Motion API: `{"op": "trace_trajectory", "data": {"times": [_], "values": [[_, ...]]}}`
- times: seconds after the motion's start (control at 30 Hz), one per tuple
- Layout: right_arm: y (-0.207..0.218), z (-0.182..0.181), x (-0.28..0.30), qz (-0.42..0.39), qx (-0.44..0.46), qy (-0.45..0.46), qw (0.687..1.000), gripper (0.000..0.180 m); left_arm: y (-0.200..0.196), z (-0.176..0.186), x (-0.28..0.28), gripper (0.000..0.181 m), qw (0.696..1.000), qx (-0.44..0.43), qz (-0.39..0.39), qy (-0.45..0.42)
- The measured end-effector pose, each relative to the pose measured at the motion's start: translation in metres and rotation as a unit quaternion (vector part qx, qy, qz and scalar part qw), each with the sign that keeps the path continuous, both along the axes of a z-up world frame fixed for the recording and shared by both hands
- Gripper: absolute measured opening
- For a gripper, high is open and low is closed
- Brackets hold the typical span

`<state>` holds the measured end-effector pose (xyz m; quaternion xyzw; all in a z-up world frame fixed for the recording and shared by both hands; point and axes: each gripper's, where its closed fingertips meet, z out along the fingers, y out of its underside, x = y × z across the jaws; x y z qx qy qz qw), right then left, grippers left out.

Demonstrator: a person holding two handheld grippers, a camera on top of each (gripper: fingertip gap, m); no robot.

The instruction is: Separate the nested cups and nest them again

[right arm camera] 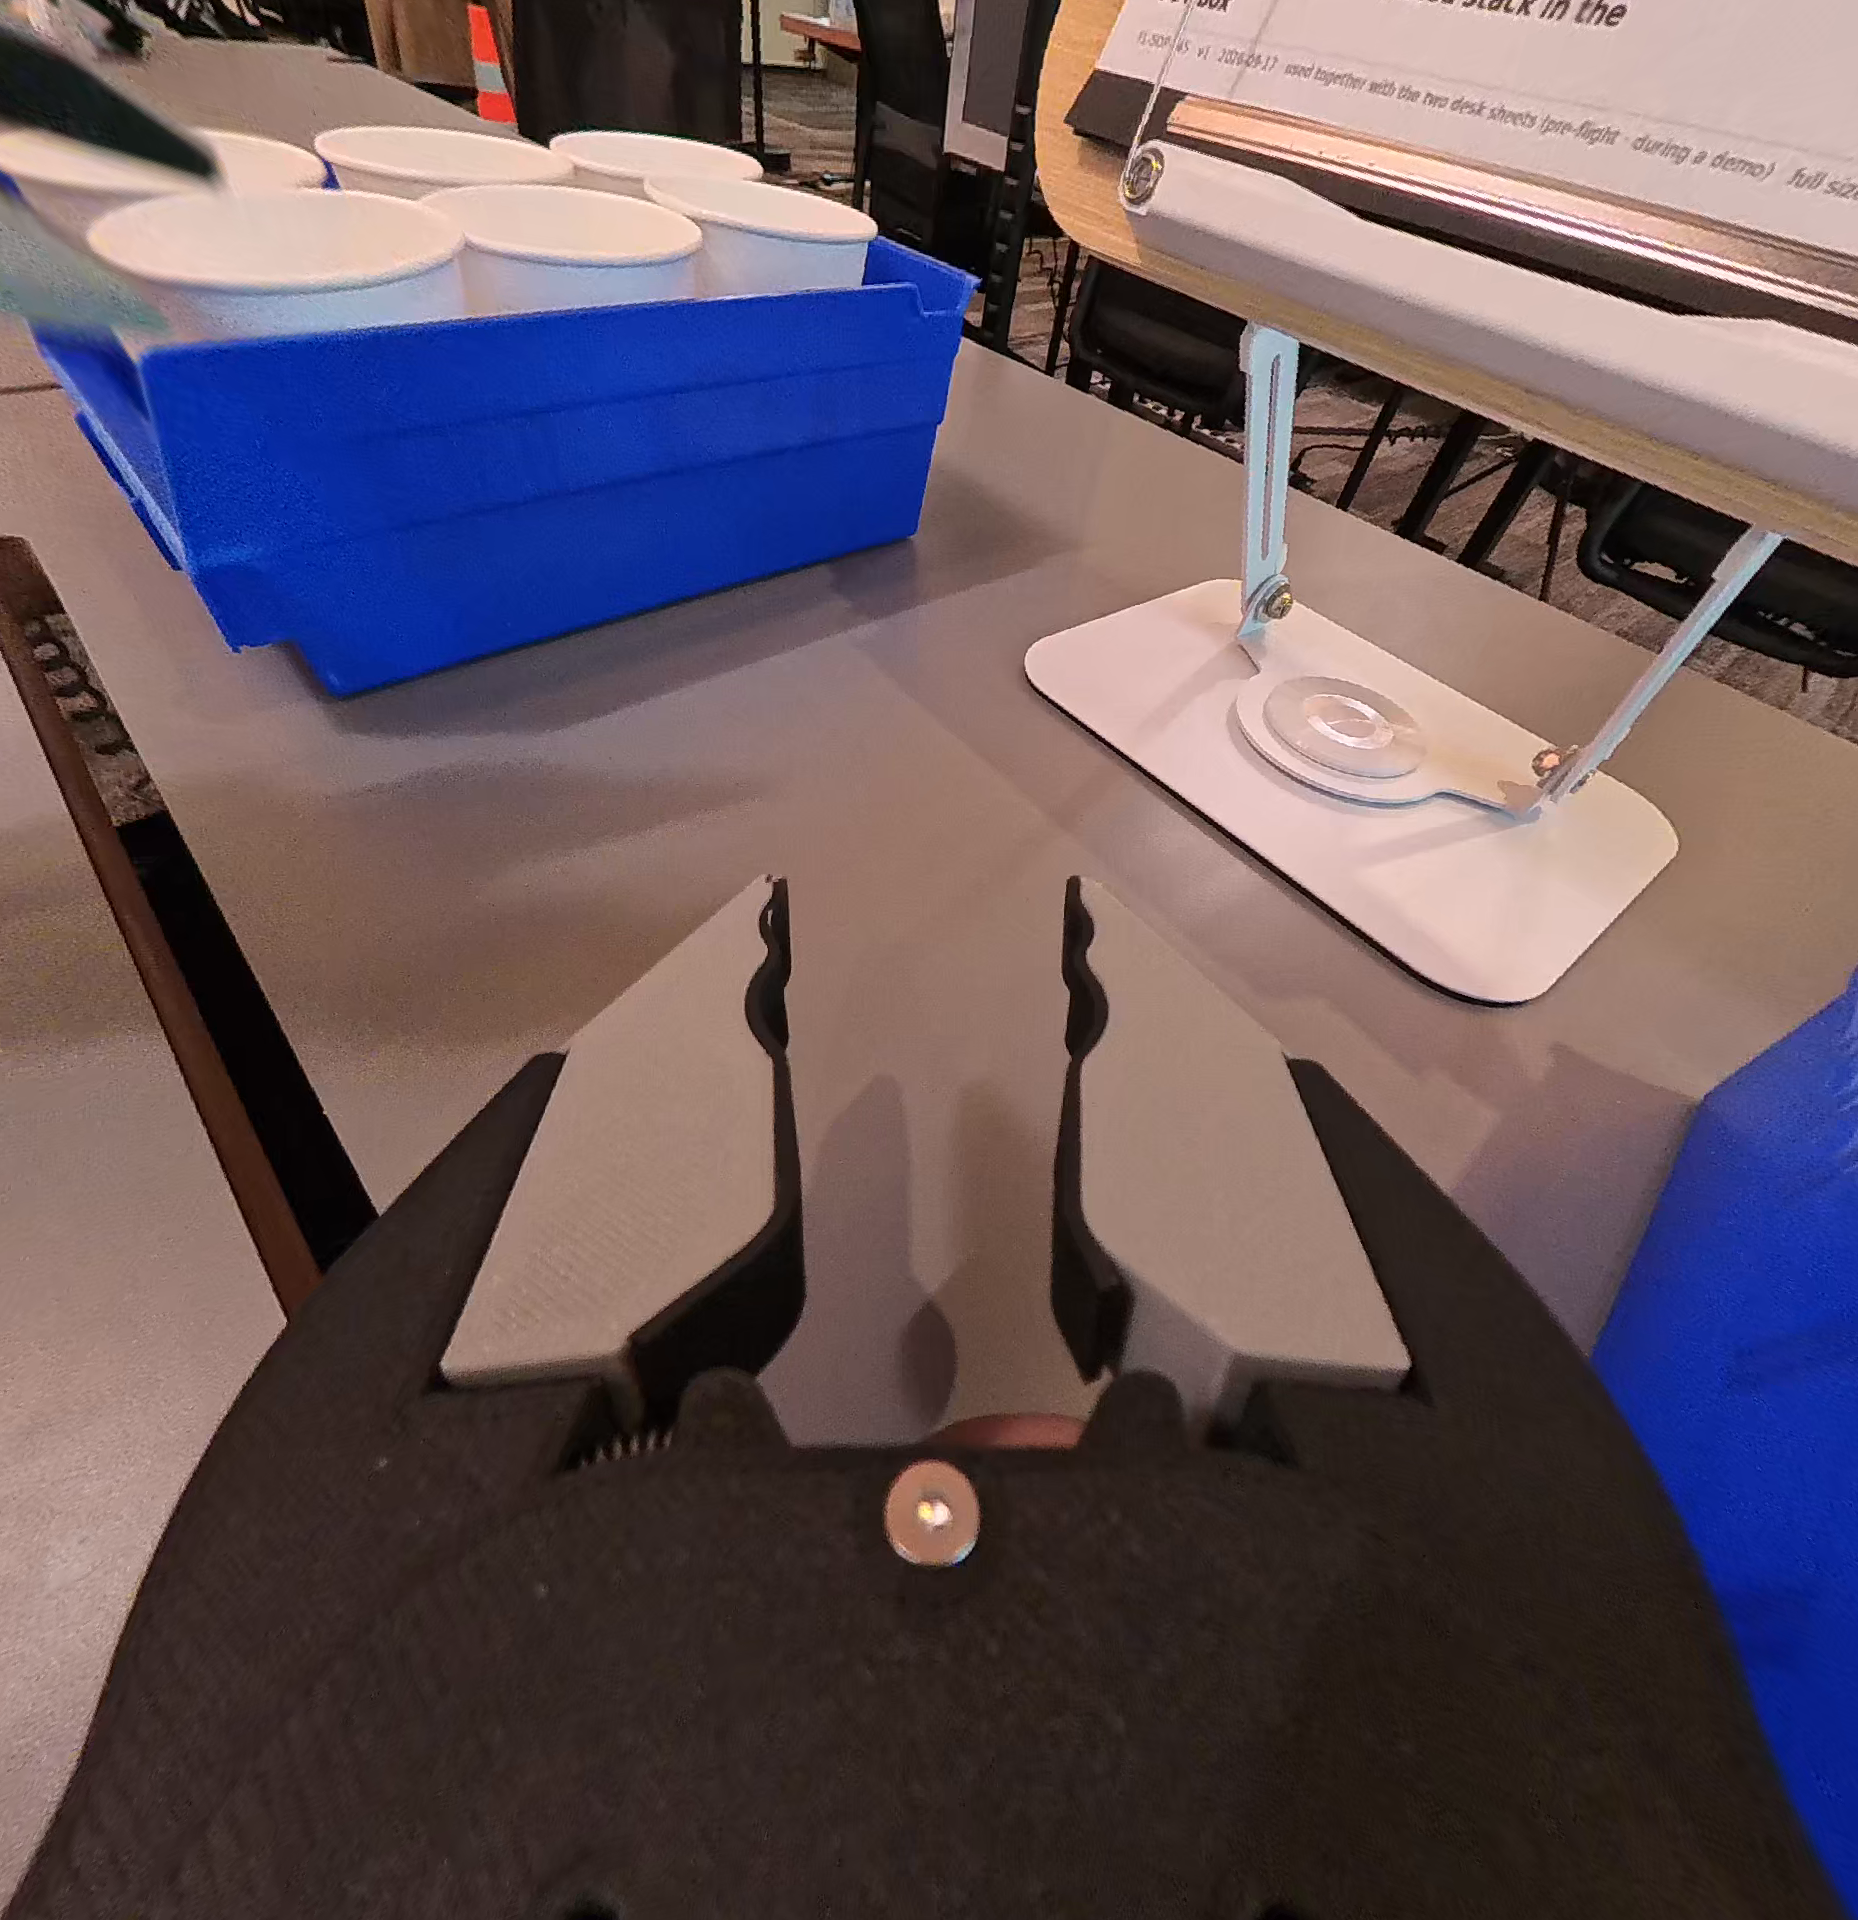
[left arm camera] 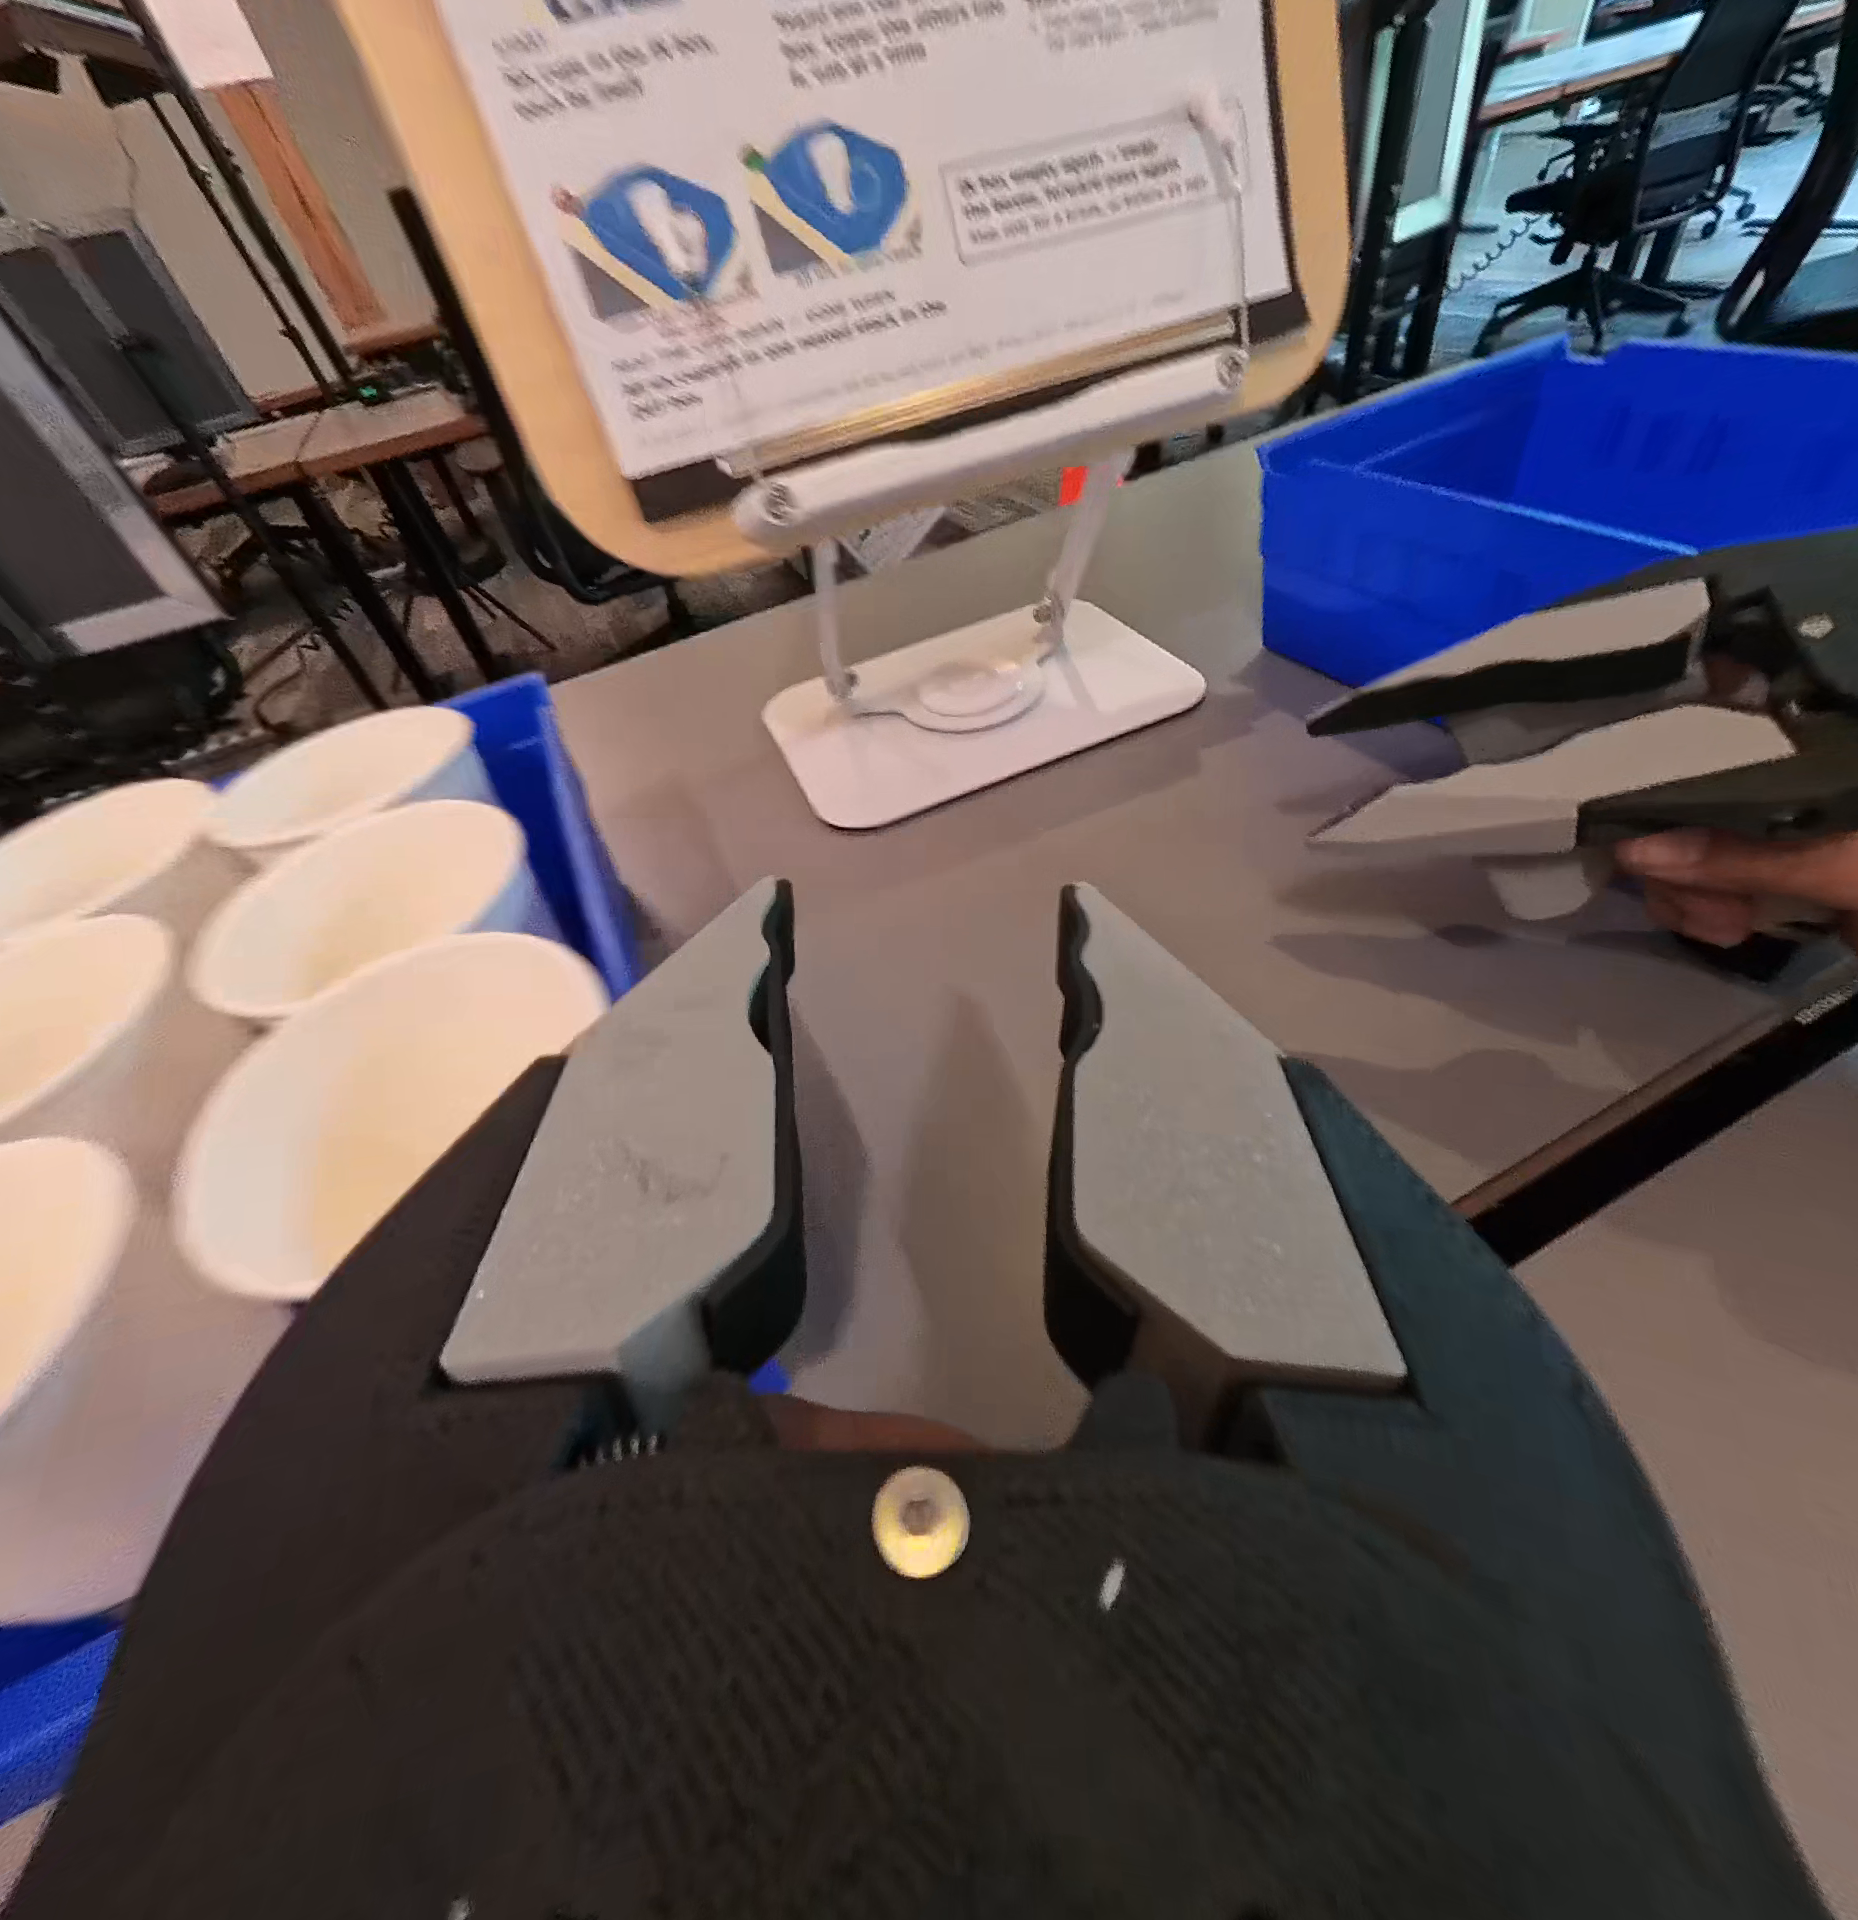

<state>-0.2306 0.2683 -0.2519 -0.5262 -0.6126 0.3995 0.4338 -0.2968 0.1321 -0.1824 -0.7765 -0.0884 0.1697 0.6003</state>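
Note:
Several white paper cups [left arm camera: 374, 904] stand upright and apart in a blue bin [left arm camera: 535, 790] at the left of the left wrist view. In the right wrist view the same cups [right arm camera: 582, 244] fill the blue bin [right arm camera: 551, 478] at the far left. My left gripper [left arm camera: 923, 914] is open and empty above the grey table, just right of that bin. My right gripper [right arm camera: 925, 914] is open and empty above the table's middle. It also shows at the right of the left wrist view [left arm camera: 1320, 774], held by a hand. A blurred part of the left gripper [right arm camera: 63, 135] shows over the cups.
A white stand [left arm camera: 982, 707] holds a board with a printed sheet [left arm camera: 873, 218] at the table's back; its base [right arm camera: 1351, 790] lies right of centre. A second blue bin [left arm camera: 1527, 509] stands at the right, its corner [right arm camera: 1777, 1351] close beside my right gripper. The table edge [right arm camera: 156, 935] runs at the left.

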Motion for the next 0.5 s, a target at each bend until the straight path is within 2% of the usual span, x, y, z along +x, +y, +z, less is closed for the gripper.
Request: {"op": "trace_trajectory", "data": {"times": [0.17, 0.33, 0.5], "values": [[0.000, 0.004, 0.001, 0.000, 0.001, 0.008, 1.000, 0.050, -0.047, 0.023, -0.054, 0.049, 0.997, -0.042, 0.059, 0.000], [0.000, 0.011, 0.002, -0.001, -0.008, 0.019, 1.000, 0.050, -0.069, 0.002, -0.073, 0.053, 0.988, -0.145, 0.051, -0.011], [0.000, 0.012, 0.003, 0.000, -0.012, 0.023, 1.000, 0.050, -0.072, -0.016, -0.076, 0.053, 0.976, -0.214, 0.033, 0.014]]}}
